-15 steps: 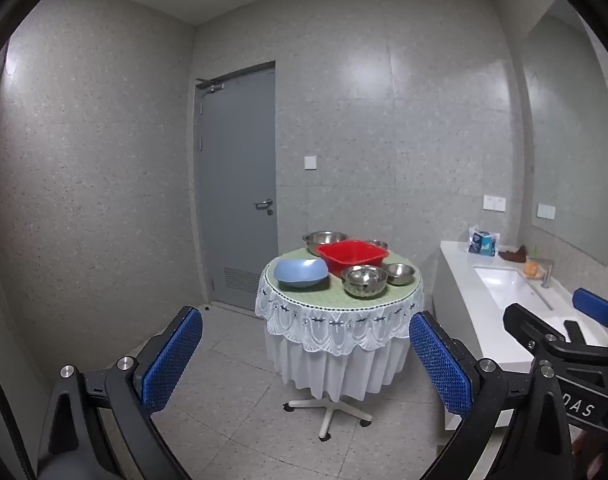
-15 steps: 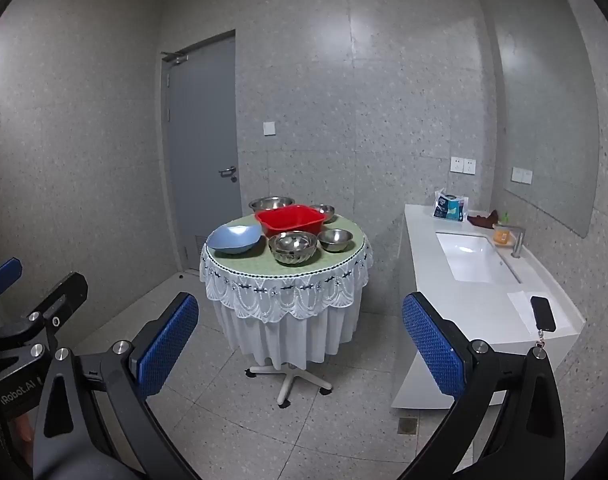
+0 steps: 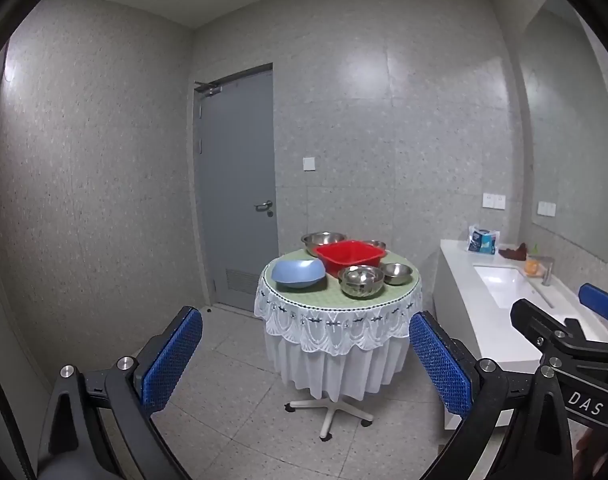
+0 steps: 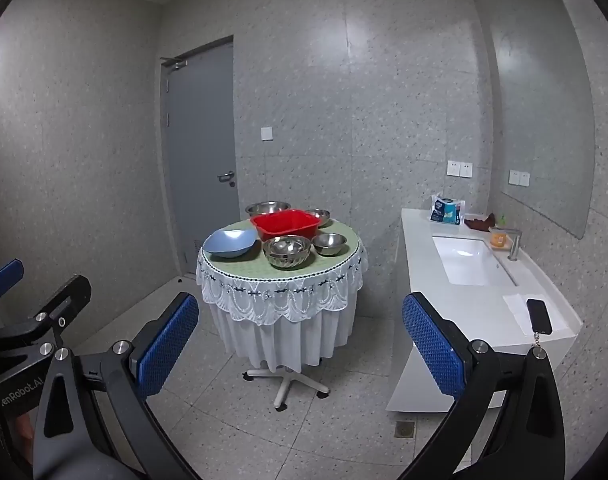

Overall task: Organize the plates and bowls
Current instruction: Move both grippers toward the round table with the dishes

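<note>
Holding both the left tongs [image 3: 305,364] and right tongs [image 4: 300,346] spread wide and empty, you face the round table [image 4: 335,270] well ahead, where the blue bowl [image 4: 231,243], red basin [image 4: 284,225] and steel bowls [image 4: 286,252] sit.

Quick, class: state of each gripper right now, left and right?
Left gripper: open, holding nothing, well short of the table.
Right gripper: open, holding nothing, also short of the table.
</note>
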### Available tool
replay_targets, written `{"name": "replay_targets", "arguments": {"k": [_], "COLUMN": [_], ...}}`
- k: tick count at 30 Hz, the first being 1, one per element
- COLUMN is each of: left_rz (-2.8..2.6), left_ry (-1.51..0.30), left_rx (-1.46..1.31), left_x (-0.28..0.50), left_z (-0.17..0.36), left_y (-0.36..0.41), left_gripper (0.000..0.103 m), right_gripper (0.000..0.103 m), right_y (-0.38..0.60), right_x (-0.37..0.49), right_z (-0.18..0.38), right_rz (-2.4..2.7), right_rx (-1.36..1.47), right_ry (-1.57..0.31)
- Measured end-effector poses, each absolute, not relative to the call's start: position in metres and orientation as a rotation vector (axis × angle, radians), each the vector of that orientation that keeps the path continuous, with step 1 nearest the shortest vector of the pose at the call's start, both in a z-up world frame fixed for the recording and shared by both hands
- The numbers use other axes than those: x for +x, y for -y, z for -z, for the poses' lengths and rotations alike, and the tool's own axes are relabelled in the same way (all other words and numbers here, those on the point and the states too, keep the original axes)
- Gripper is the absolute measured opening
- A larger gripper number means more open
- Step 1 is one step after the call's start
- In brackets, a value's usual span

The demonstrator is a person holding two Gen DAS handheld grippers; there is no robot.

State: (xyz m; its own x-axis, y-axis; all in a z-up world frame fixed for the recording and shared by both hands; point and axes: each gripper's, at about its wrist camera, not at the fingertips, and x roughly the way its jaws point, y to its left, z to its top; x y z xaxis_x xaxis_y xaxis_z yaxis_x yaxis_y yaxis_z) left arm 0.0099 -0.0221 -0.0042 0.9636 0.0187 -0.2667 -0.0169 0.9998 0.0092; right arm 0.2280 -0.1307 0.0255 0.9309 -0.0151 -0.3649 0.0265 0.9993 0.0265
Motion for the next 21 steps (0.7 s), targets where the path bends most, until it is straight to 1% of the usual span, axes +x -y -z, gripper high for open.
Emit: {"name": "replay_targets", "arguments": {"k": [21], "left_rz": [-0.011], "left_ry": [-0.255], "left_rx": [0.029], "left_x": [-0.002], "left_z": [0.005], "left_y": [0.029], "left_gripper": [0.102], "right_gripper": [0.103], "right_y": [0.149], "right_x": [0.222], "right_z": [-0.033], "right_rz": [0.029], "right_rx": [0.048], "right_ry": [-0.367]}}
